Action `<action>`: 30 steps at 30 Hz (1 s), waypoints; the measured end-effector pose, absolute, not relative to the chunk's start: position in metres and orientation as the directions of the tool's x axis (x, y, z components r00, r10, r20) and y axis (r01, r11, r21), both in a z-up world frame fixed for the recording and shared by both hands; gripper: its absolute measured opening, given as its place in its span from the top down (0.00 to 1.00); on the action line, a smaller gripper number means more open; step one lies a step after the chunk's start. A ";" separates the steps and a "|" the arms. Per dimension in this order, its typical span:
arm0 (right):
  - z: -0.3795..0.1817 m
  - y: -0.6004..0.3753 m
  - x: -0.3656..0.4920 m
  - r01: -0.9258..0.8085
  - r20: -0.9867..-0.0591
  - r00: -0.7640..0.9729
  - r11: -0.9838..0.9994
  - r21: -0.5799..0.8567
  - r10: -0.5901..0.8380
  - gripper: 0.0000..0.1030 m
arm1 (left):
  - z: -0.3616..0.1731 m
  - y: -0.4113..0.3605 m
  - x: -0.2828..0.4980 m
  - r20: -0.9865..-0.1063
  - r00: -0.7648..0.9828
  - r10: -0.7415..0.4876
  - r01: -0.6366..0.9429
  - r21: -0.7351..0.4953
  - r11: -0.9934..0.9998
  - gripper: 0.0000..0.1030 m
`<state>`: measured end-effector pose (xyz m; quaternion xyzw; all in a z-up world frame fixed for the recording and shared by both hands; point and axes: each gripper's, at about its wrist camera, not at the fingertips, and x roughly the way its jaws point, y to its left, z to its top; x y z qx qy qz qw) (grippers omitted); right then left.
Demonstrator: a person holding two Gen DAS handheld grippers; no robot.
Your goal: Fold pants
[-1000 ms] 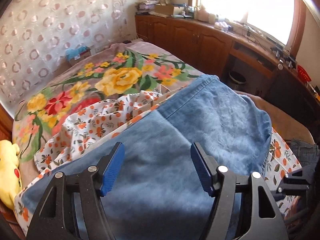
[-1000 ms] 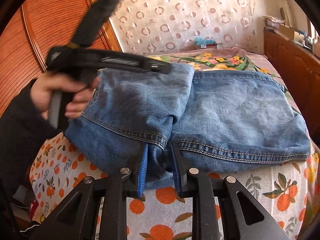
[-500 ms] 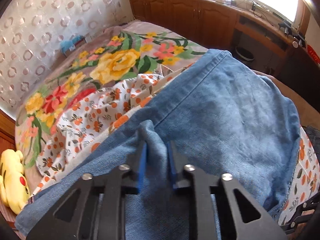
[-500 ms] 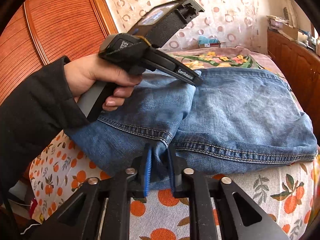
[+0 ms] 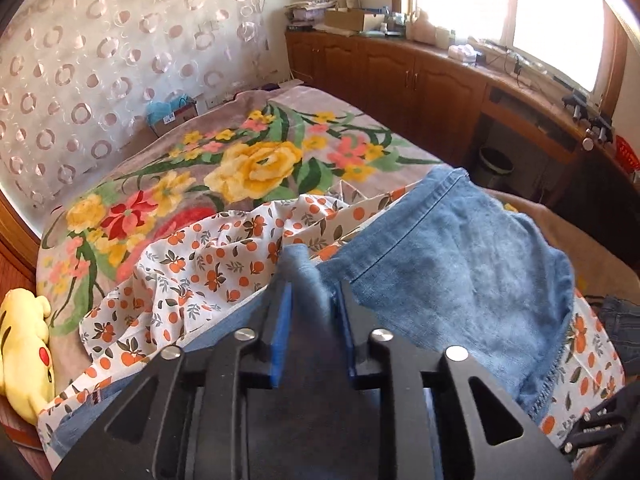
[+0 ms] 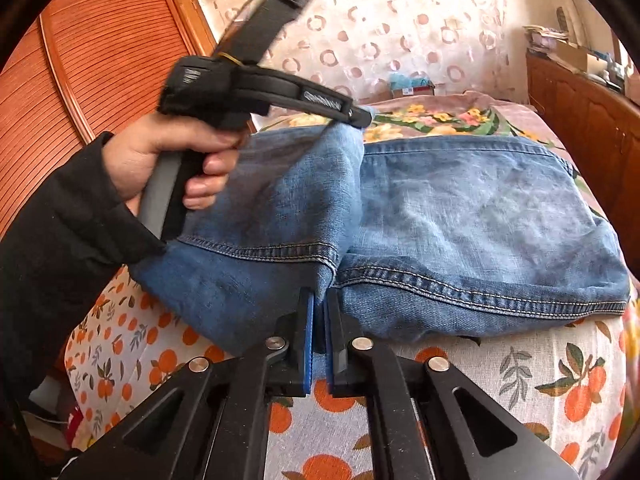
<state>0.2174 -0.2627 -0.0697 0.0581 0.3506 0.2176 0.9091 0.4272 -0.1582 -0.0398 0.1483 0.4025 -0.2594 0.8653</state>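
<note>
Left wrist view: the left gripper (image 5: 311, 312) has a raised denim ridge of the pants (image 5: 460, 264) between its opening jaws; that fold could slip free and collapse. Open blanket (image 5: 256, 160) lies beyond. Right wrist view: the right gripper (image 6: 317, 320) is clenched on the hem near the sheet (image 6: 500, 380), whose front edge is close.

What lies around me in the bedroom

I see a flowered blanket (image 5: 256, 168) across the bed, an orange-print sheet (image 5: 208, 264) crumpled on it, a yellow plush toy (image 5: 24, 348) at the edge, wooden cabinets (image 5: 404, 80) under a bright window (image 5: 500, 4), and a ring-patterned curtain (image 5: 100, 60).
</note>
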 end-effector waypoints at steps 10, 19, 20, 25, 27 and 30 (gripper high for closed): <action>-0.051 -0.262 0.213 -0.340 -0.597 0.708 0.923 0.180 0.377 0.87 | -0.019 -0.060 0.385 -0.689 0.640 -0.341 0.479 0.011 0.878 0.37; -0.043 -0.237 0.227 -0.366 -0.596 0.709 0.919 0.147 0.378 0.76 | -0.059 0.015 0.365 -0.726 0.637 -0.259 0.364 -0.012 0.931 0.37; -0.045 -0.233 0.229 -0.371 -0.600 0.705 0.917 0.144 0.379 0.74 | -0.062 0.019 0.362 -0.730 0.635 -0.253 0.358 -0.011 0.934 0.37; -0.058 -0.219 0.241 -0.367 -0.640 0.684 0.923 0.113 0.350 0.67 | -0.085 0.036 0.344 -0.756 0.620 -0.210 0.338 0.016 0.941 0.37; -0.062 -0.217 0.246 -0.362 -0.651 0.678 0.926 0.110 0.343 0.66 | -0.093 0.042 0.339 -0.765 0.610 -0.208 0.331 0.007 0.944 0.37; -0.066 -0.216 0.252 -0.360 -0.663 0.666 0.926 0.113 0.340 0.64 | -0.094 0.052 0.329 -0.759 0.612 -0.225 0.326 -0.017 0.945 0.37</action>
